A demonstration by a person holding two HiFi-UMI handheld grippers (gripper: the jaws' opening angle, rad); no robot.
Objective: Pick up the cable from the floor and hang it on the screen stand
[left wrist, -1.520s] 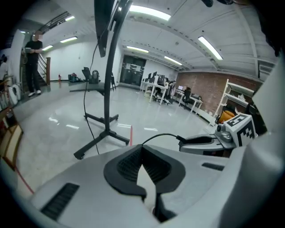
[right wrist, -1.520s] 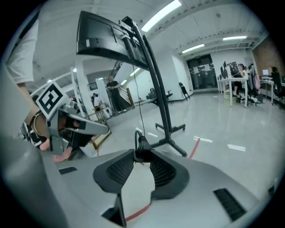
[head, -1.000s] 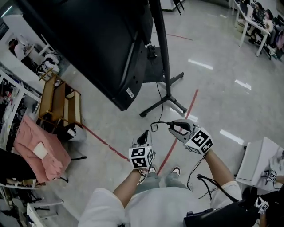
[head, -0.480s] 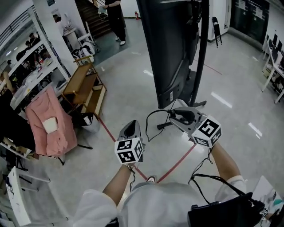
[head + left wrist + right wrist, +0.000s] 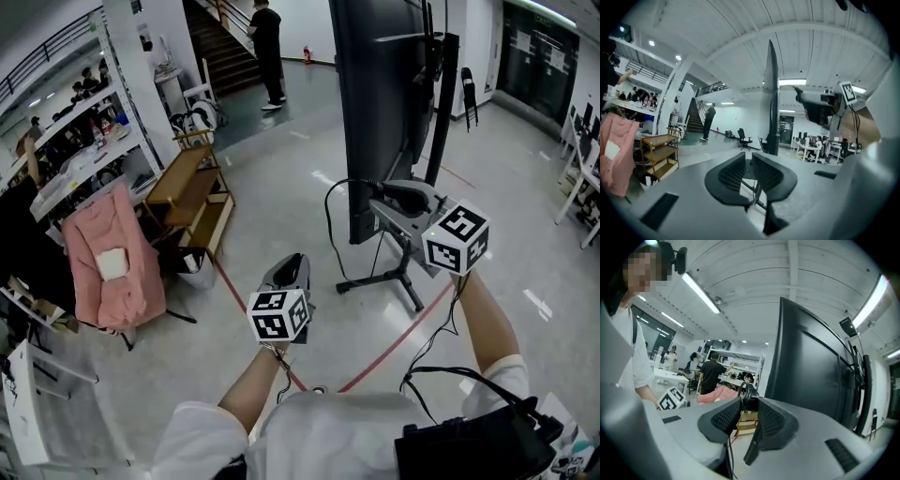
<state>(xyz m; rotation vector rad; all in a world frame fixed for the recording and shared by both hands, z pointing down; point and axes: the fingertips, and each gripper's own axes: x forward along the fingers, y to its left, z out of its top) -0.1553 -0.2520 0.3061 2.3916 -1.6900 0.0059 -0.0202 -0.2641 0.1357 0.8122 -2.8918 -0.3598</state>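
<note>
A black cable [image 5: 329, 223] loops down from my right gripper [image 5: 373, 194], which is shut on the cable's black plug [image 5: 749, 396]. That gripper is raised beside the lower corner of the dark screen [image 5: 375, 112] on its black stand [image 5: 396, 275]. The screen [image 5: 811, 376] fills the right gripper view just past the jaws. My left gripper [image 5: 290, 266] is lower and to the left, above the floor. Its jaws have just been opening to a narrow gap [image 5: 747, 165] with nothing between them. The left gripper view shows the screen [image 5: 772, 108] edge-on and my right gripper [image 5: 802, 97].
A wooden shelf trolley [image 5: 192, 197] and a pink cloth [image 5: 108, 258] over a chair stand at the left. Red tape lines [image 5: 246, 302] cross the glossy floor. A person [image 5: 268, 42] stands by the stairs at the back. Desks and chairs [image 5: 586, 187] line the right.
Both grippers have risen from near the floor. The right one carried the cable up to the screen's lower corner. The head view has lifted from the floor towards the room.
</note>
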